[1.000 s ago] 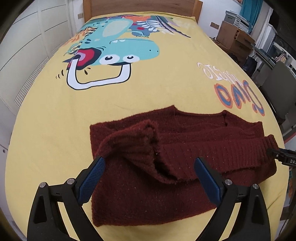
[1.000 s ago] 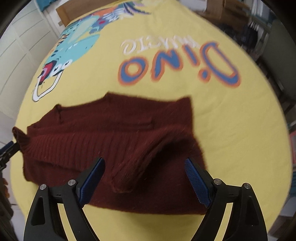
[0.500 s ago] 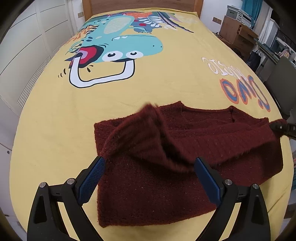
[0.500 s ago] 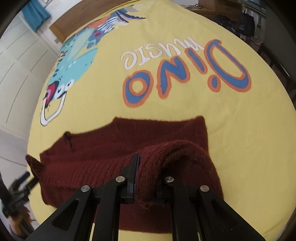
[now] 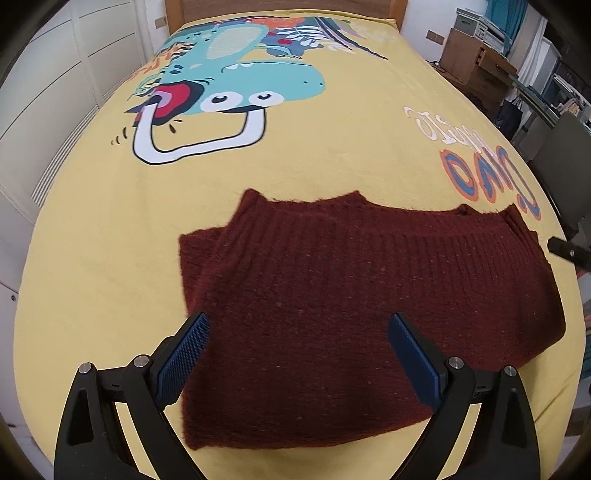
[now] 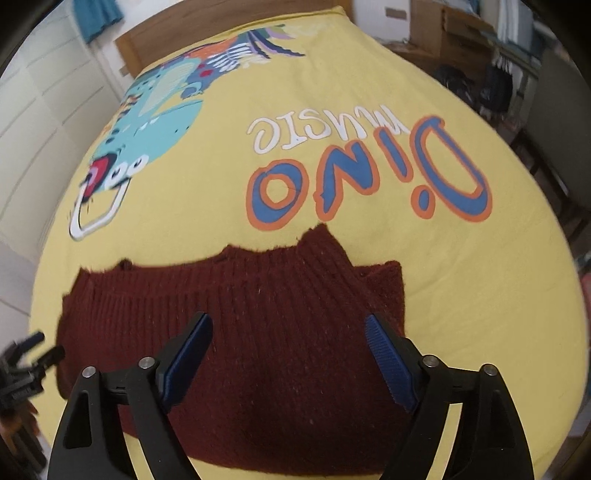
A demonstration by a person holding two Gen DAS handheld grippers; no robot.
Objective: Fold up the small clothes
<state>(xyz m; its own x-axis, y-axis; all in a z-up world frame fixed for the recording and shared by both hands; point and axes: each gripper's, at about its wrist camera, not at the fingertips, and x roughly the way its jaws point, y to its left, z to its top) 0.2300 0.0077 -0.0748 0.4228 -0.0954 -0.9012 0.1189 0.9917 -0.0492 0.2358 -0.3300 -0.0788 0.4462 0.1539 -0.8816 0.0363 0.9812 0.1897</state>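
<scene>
A dark red knitted sweater (image 5: 369,295) lies folded flat on the yellow bed sheet (image 5: 110,258), its ribbed edge along the far side. It also shows in the right wrist view (image 6: 266,332). My left gripper (image 5: 297,334) is open and empty, hovering over the sweater's near left part. My right gripper (image 6: 288,332) is open and empty above the sweater's right half. The right gripper's tip shows at the right edge of the left wrist view (image 5: 569,251); the left gripper shows at the left edge of the right wrist view (image 6: 26,365).
The sheet carries a teal dinosaur print (image 5: 236,85) and "Dino music" lettering (image 6: 369,177). A wooden headboard (image 5: 288,7) is at the far end. White cupboards (image 5: 55,74) stand left; a wooden cabinet (image 5: 476,66) and a chair (image 5: 565,155) stand right of the bed.
The right gripper, shut on a sleeve half a second ago, has let go and opened. Both raised sleeves now lie flat across the sweater. The left gripper stayed open.
</scene>
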